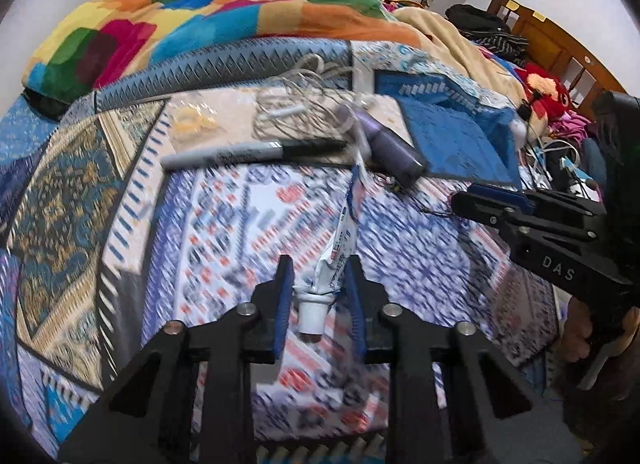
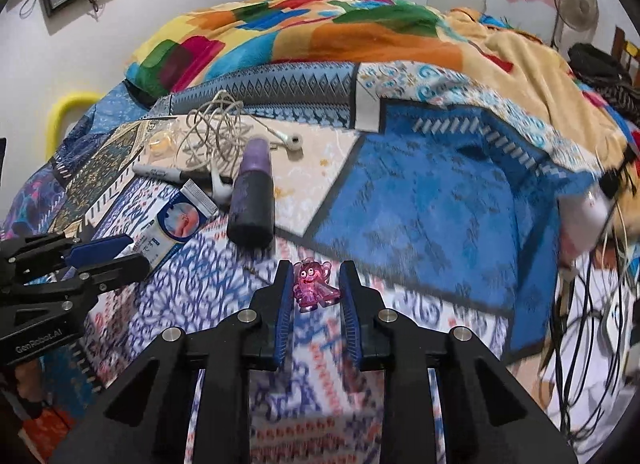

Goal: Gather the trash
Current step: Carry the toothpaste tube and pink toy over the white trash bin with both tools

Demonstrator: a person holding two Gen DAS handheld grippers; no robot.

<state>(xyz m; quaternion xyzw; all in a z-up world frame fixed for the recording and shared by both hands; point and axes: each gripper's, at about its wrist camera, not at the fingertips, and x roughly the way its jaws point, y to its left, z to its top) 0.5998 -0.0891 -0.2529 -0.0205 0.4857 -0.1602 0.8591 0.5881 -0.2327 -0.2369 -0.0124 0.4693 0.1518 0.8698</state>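
The left tool (image 1: 318, 296) has a white tube (image 1: 334, 260) between its two blue pads. The jaws stand narrow, but in the left wrist view a small gap shows on both sides of the tube's neck and cap, so the pads do not seem to press on it. The tube lies on the bed's patterned cover (image 1: 224, 223), and its flat crimped end points toward 12 o'clock, to the black marker (image 1: 256, 151) and the purple bottle (image 1: 390, 147).

The tube looks light and soft, probably half empty, so its body will bend and fold under pressure. The shoulder just behind the cap is the stiffest part. This is likely the best place to take it, because the smooth plastic body could slide out.

The right tool (image 2: 314, 296) stands over a small pink figure (image 2: 314, 284) on the same cover, at 5 o'clock from the purple bottle. Its jaws are also narrow, and the figure sits between the pads with a little space on each side. The figure appears to be hard, clear plastic, very light and slippery. It has an uneven shape, so it may turn or jump away when pinched. The wide middle of its body seems the safest hold.
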